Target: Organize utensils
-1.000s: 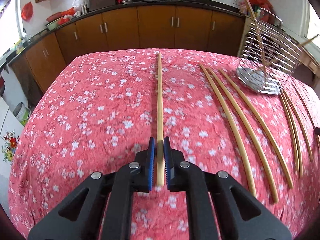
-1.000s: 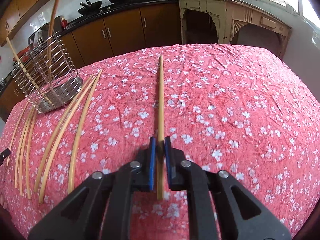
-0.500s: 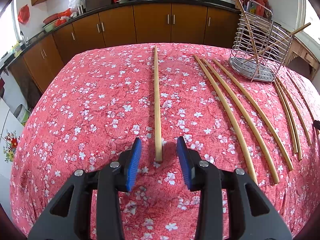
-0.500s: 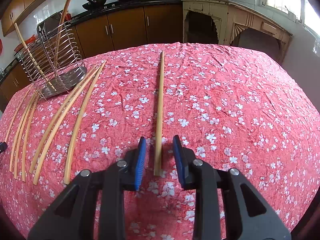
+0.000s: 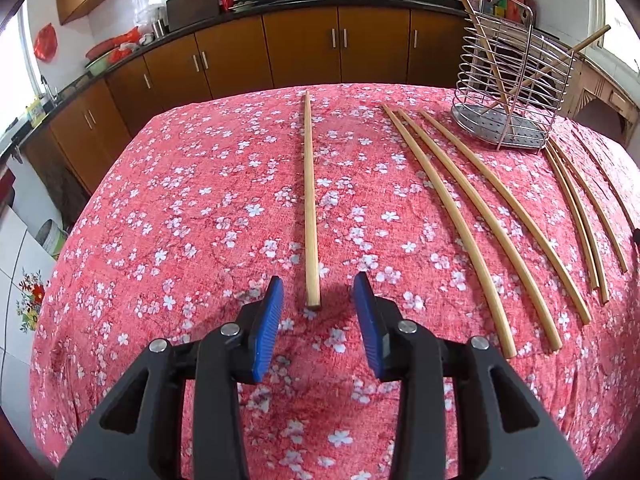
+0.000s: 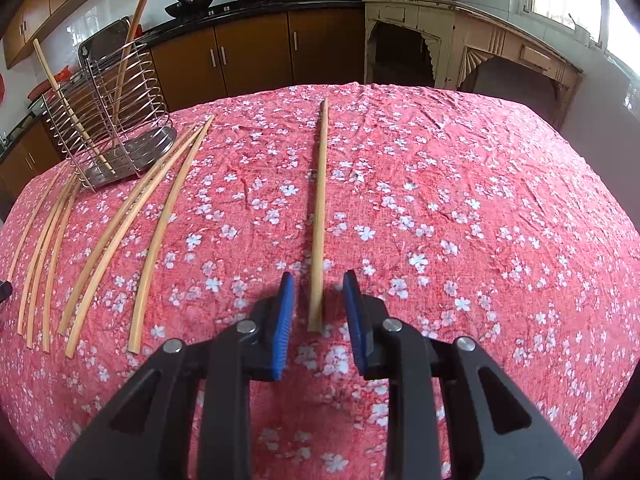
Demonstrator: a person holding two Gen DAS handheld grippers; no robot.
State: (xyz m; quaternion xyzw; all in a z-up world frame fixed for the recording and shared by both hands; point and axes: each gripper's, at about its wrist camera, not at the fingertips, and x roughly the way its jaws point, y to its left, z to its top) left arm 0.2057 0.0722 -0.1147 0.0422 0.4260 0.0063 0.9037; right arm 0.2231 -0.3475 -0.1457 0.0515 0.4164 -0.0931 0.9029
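A long wooden chopstick (image 5: 309,200) lies on the red flowered tablecloth, its near end between the blue pads of my open left gripper (image 5: 318,286), apart from them. In the right wrist view another long chopstick (image 6: 319,216) lies straight ahead, its near end between the pads of my open right gripper (image 6: 318,286). A wire utensil holder (image 5: 500,80) stands at the back right with two sticks in it; it also shows in the right wrist view (image 6: 108,116) at the back left. Several more chopsticks (image 5: 472,216) lie beside it on the cloth.
The table (image 5: 160,240) is round-edged under the red cloth. Brown kitchen cabinets (image 5: 300,52) run behind it, with woks on the counter. A pale wooden sideboard (image 6: 460,40) stands at the back right in the right wrist view.
Both grippers were shut on their chopsticks a second ago. Both have opened and drawn back a little, leaving the chopsticks lying on the cloth.
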